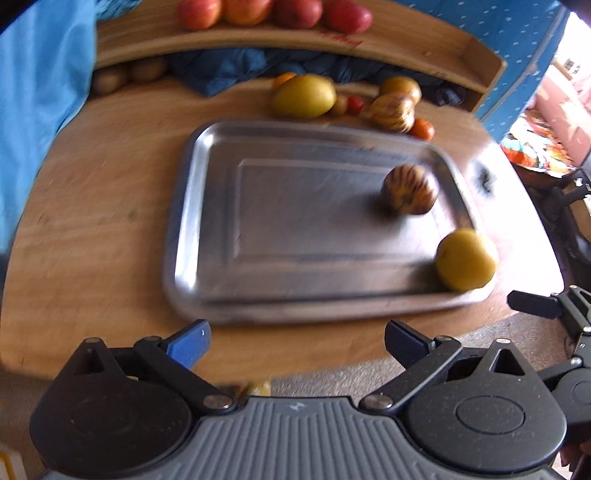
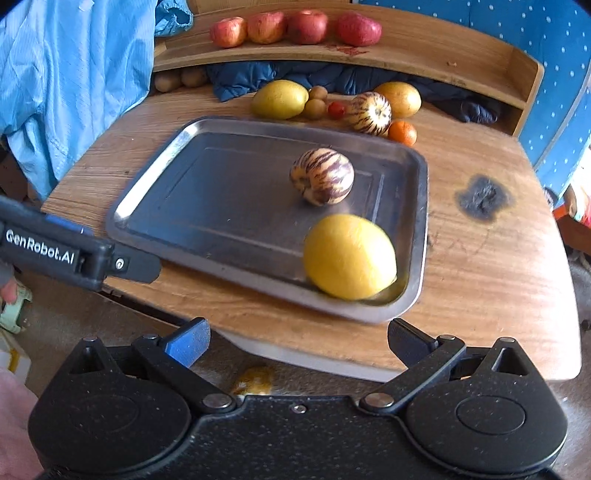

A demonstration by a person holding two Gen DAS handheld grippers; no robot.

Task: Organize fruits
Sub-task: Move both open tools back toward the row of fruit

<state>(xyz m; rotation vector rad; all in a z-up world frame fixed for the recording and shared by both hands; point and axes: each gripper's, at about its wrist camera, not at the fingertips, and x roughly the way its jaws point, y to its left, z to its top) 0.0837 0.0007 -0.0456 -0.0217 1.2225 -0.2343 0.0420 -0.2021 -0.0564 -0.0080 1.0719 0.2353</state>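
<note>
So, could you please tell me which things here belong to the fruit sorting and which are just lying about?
Job: steel tray; striped melon and yellow fruit on it; fruit pile behind; apples on shelf.
Lying about: blue cloth; dark jacket; burn mark.

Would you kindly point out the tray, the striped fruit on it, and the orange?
tray [image 2: 155,177]: right wrist view, bare floor.
striped fruit [image 2: 322,176]: right wrist view, its middle.
orange [image 2: 402,132]: right wrist view, its middle.
</note>
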